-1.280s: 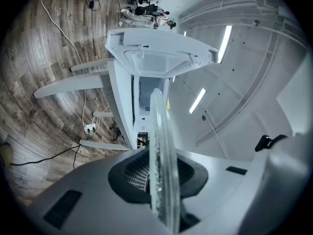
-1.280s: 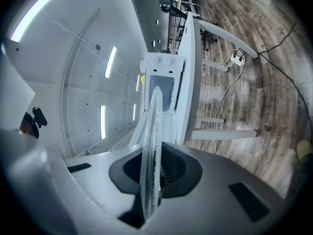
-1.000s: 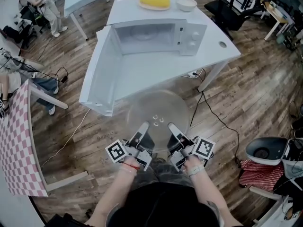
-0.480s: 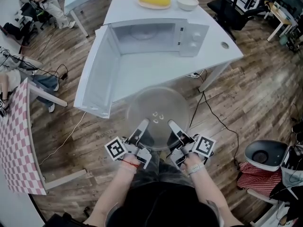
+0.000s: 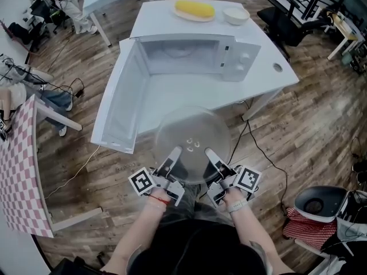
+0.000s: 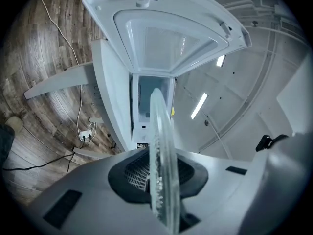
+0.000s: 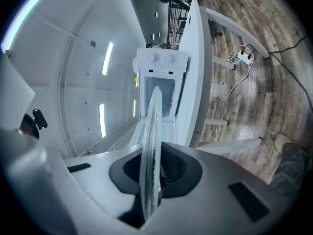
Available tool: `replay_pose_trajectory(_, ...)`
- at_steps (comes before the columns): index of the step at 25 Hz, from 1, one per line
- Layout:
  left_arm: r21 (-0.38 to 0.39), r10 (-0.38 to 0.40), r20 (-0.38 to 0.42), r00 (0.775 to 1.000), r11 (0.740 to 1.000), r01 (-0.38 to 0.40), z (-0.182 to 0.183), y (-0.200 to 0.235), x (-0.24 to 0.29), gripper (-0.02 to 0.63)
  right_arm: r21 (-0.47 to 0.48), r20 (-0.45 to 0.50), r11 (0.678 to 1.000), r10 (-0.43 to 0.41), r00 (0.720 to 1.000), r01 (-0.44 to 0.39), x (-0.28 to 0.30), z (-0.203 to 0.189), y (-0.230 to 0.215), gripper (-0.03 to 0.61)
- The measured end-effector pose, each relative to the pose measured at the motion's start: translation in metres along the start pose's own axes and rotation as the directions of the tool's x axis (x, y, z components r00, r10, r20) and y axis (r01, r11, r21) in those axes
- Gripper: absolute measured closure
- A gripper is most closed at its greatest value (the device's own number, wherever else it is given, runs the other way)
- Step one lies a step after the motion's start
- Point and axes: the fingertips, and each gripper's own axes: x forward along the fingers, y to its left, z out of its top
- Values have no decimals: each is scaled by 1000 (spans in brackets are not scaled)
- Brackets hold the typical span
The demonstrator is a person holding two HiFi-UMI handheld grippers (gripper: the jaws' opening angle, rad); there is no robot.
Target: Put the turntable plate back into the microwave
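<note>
At the far left of the scene, a pink-and-white checked cloth (image 5: 17,171) lies over a low surface above the brown wooden plank floor (image 5: 304,125). To its right, the white hinged door (image 5: 123,105) of a white boxy microwave (image 5: 189,53) hangs wide open toward the near left, past the edge of the white curved worktop (image 5: 189,96) on which the oven stands. Near the person, the left claw (image 5: 174,153) pinches the near-left rim of a clear round glass turntable plate (image 5: 192,136); in the left gripper view the plate (image 6: 161,146) runs edge-on between the two dark ribbed pads, both pressed against it. The plate is held flat in the air, outside the oven, in front of the open cavity and overlapping the near edge of the worktop in the head view. On its near-right rim the right claw (image 5: 209,153) is likewise clamped, the glass (image 7: 152,141) sitting edge-on between its pads in the right gripper view. Further right, the microwave's control panel (image 5: 243,62) carries two round knobs. At the far side of the worktop lie a yellow oblong food item (image 5: 195,8) on a dish and, to its right, a small white bowl (image 5: 236,16).
</note>
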Motion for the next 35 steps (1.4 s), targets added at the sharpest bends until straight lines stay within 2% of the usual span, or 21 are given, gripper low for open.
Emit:
replay_pose_trajectory(17, -11, 9, 6, 1000, 1000, -9, 28, 12, 58, 538, 7, -5, 1000, -15, 1000, 15, 40, 51, -11, 537)
replay_pose_trajectory(35, -27, 34, -4, 999, 999, -34, 67, 30, 100, 538, 24, 7, 999, -32, 999, 32, 85, 84, -30, 537)
